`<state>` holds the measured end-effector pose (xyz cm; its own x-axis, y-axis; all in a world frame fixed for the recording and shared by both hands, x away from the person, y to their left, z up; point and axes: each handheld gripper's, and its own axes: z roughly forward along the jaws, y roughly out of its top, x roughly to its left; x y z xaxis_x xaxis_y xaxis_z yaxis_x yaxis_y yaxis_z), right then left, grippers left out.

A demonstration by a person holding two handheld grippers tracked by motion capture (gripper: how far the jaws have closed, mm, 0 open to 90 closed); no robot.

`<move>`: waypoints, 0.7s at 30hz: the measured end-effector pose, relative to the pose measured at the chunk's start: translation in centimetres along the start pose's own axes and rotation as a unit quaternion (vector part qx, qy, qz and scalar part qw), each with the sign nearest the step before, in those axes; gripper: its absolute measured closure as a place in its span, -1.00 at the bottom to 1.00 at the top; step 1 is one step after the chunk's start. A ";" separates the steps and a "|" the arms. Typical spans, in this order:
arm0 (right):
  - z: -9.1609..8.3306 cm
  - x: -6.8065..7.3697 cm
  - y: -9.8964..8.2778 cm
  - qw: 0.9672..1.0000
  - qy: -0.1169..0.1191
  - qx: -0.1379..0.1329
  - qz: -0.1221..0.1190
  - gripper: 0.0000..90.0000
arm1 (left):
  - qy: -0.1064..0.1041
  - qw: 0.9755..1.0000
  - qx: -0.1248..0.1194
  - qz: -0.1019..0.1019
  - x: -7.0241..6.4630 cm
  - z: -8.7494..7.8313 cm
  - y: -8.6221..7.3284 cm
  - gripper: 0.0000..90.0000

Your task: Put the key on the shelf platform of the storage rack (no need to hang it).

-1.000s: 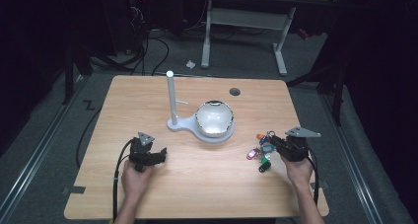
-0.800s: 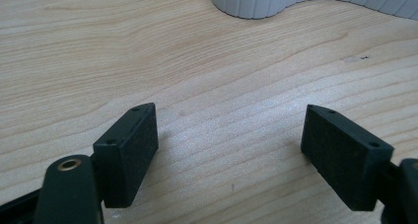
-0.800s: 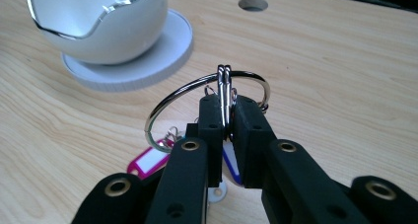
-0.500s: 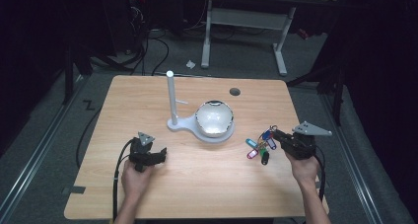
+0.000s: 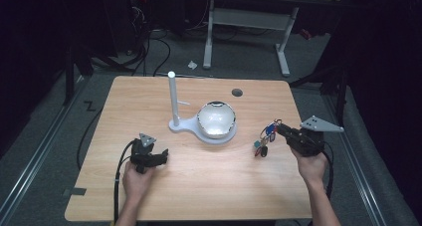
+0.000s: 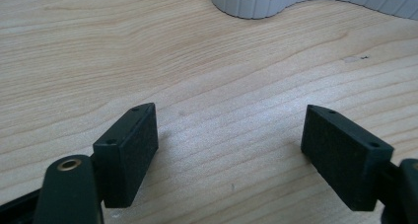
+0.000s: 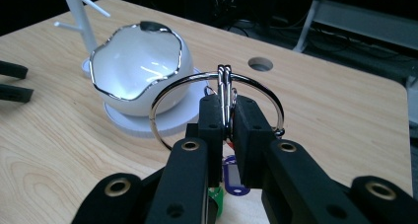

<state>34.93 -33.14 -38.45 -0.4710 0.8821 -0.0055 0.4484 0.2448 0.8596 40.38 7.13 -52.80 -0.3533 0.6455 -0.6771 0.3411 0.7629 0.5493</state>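
My right gripper (image 7: 226,116) is shut on a large metal key ring (image 7: 217,103); coloured key tags (image 7: 231,177) hang below it. From above, the bunch of tags (image 5: 265,138) dangles off the right gripper (image 5: 281,131) over the table's right side, clear of the wood. A white bowl with a wavy chrome rim (image 5: 216,119) sits on a white base with an upright post (image 5: 172,99) at the table's middle. My left gripper (image 5: 160,157) rests low at the front left with its jaws wide apart over bare wood (image 6: 229,140), nothing between them.
The wooden table (image 5: 149,196) has a round cable hole (image 5: 237,92) at the back right. The white base's ribbed edge (image 6: 256,4) lies just beyond my left gripper. Desk legs and cables stand on the dark floor behind.
My right gripper has risen, lifting the key ring and its tags off the table. The left gripper has stayed where it was.
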 end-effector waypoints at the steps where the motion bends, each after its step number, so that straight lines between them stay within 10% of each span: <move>1: -0.1 0.1 0.2 1.000 0.001 -0.001 -0.001 0.86 | 0.000 1.000 0.000 0.000 0.0 0.0 0.0 -0.51; 21: -1.2 1.1 3.5 0.999 0.023 -0.027 -0.024 0.86 | -0.001 1.000 0.001 0.001 0.0 0.0 0.0 -0.51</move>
<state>35.11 -31.75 -34.84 -0.5253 0.8506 -0.0251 0.3830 0.2627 0.8856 40.36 7.13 -52.80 -0.3512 0.6465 -0.6773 0.3436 0.7619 0.5491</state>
